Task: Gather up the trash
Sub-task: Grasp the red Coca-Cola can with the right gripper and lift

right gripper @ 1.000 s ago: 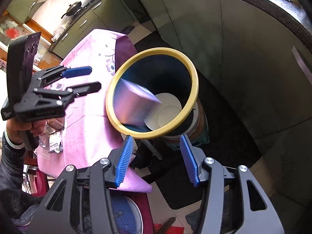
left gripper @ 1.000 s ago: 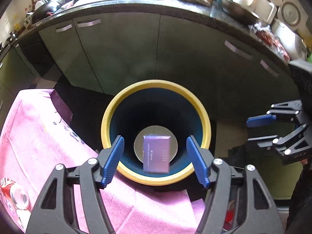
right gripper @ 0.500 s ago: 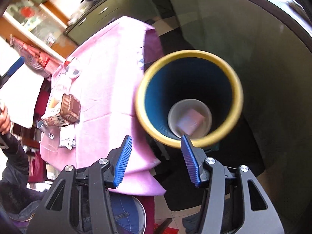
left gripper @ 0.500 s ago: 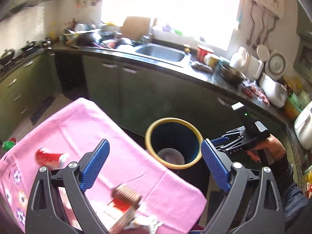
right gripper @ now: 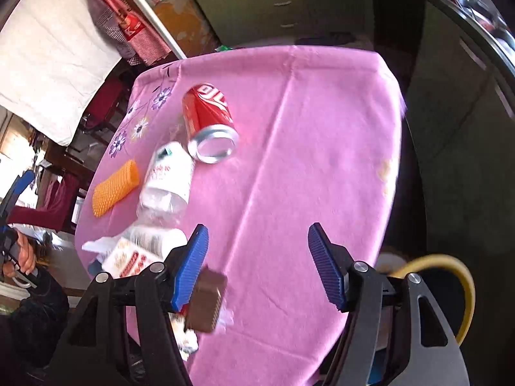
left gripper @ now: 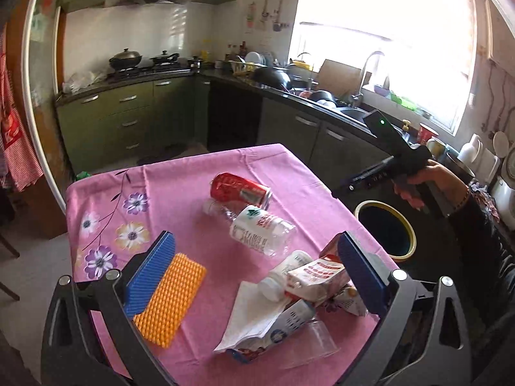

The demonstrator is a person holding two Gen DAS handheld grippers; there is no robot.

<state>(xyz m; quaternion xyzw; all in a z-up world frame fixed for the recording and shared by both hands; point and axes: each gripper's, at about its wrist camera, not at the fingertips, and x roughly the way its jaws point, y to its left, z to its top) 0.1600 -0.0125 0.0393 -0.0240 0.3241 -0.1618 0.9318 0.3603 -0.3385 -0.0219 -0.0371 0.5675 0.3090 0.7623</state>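
Trash lies on the pink tablecloth [left gripper: 180,180]: a red can [left gripper: 239,191], a clear plastic bottle [left gripper: 260,230], an orange bumpy pad [left gripper: 170,299], a small white bottle [left gripper: 286,273], a red-and-white carton [left gripper: 317,278], tissue [left gripper: 254,315] and a clear cup [left gripper: 309,350]. My left gripper [left gripper: 256,241] hovers over this pile, its jaws opening wide with nothing gripped. My right gripper [right gripper: 257,228] hangs over bare cloth near the table edge, jaws opening and empty. A brown box [right gripper: 206,302] lies by its left finger. The red can [right gripper: 209,119] and bottle [right gripper: 169,177] lie beyond.
A yellow-rimmed bin [left gripper: 386,230] stands on the floor off the table's right side, its rim [right gripper: 450,267] also at the right wrist view's lower right. Green cabinets and a crowded counter with a sink [left gripper: 351,112] run behind. A hand [left gripper: 418,180] holds the right gripper above the bin.
Both grippers have swung away from above the bin to over the table. The purple box dropped into the bin. Both jaws stand wider.
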